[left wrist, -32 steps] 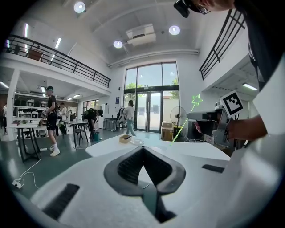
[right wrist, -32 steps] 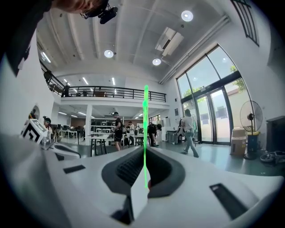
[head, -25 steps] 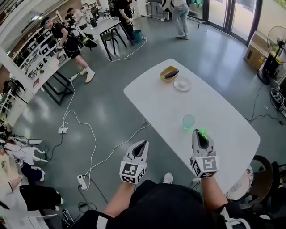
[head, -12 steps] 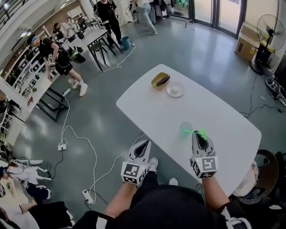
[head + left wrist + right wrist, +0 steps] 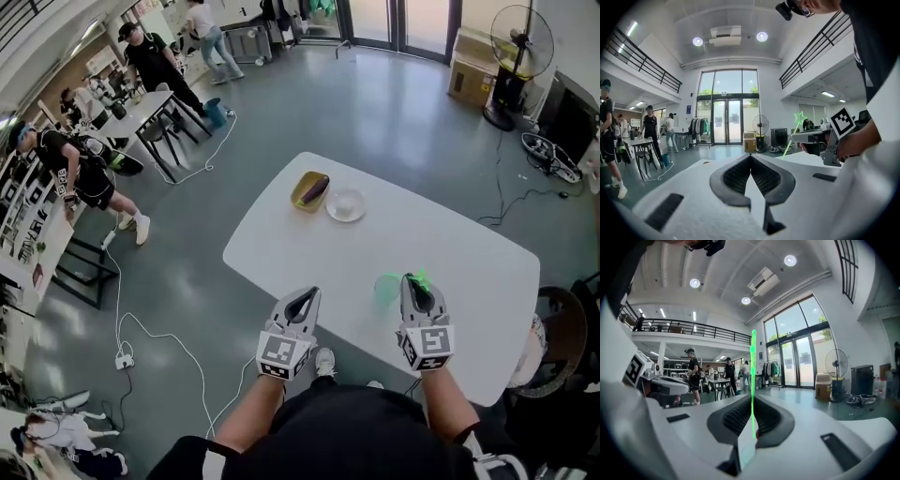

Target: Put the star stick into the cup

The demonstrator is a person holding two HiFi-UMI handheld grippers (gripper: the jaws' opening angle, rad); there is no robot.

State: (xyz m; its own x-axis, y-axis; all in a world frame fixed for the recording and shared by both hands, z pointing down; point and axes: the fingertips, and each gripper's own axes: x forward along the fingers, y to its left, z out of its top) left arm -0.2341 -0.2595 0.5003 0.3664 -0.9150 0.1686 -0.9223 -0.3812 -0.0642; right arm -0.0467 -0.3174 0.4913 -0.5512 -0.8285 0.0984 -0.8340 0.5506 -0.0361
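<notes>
1. The left gripper, its jaws pressed together on nothing, cannot steady anything.
2. The right gripper pinches the thin star stick, star up; the stick may swivel or slip.
3. Just beside it, the green cup on the white table may tip if its rim is struck.

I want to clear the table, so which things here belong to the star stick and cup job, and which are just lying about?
For the job:
star stick, clamped in the right gripper
green cup
left gripper, shut and empty

Lying about:
yellow dish holding what looks like an eggplant
white saucer
</notes>
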